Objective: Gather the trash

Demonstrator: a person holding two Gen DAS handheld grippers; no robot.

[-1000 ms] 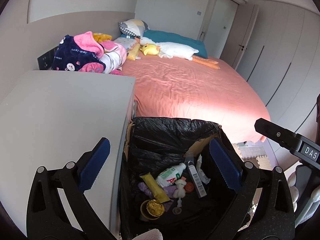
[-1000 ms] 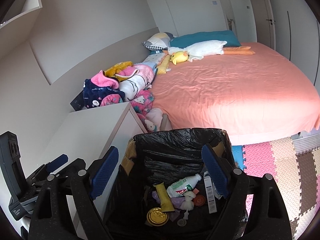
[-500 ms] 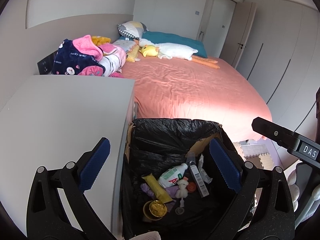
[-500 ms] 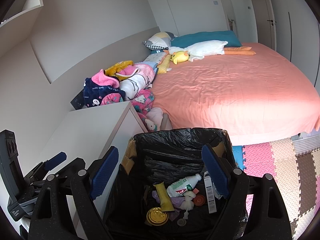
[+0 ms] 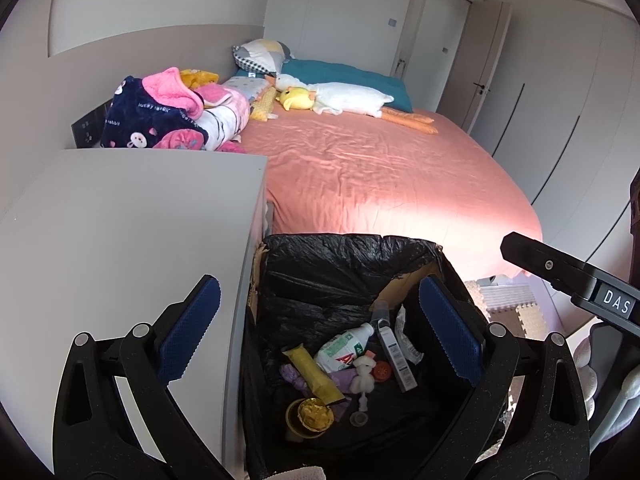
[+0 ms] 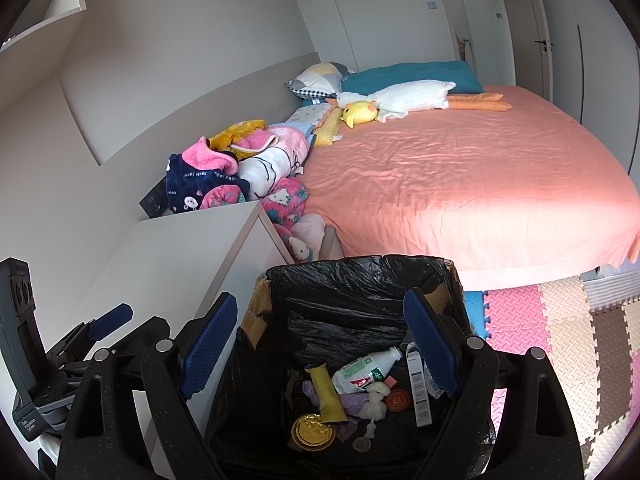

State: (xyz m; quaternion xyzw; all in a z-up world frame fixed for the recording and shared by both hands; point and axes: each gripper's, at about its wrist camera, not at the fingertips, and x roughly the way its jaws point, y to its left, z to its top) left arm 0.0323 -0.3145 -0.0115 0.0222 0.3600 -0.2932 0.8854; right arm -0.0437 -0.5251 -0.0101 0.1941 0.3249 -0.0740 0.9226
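A cardboard bin lined with a black bag (image 5: 344,248) (image 6: 360,268) stands on the floor between the nightstand and the bed. On its bottom lie a white bottle (image 5: 344,346) (image 6: 364,368), a yellow wrapper (image 5: 312,372) (image 6: 326,394), a gold lid (image 5: 310,414) (image 6: 312,432), a thin white box (image 5: 394,352) (image 6: 418,392) and small scraps. My left gripper (image 5: 320,332) hangs open above the bin, its blue pads holding nothing. My right gripper (image 6: 320,344) hovers beside it over the same bin, open and holding nothing.
A white nightstand (image 5: 120,232) (image 6: 180,252) stands against the bin's left side. Behind the bin is a bed with a pink sheet (image 5: 380,168) (image 6: 460,168), plush toys and a heap of blankets (image 5: 172,116). Coloured foam mats (image 6: 560,340) cover the floor at right.
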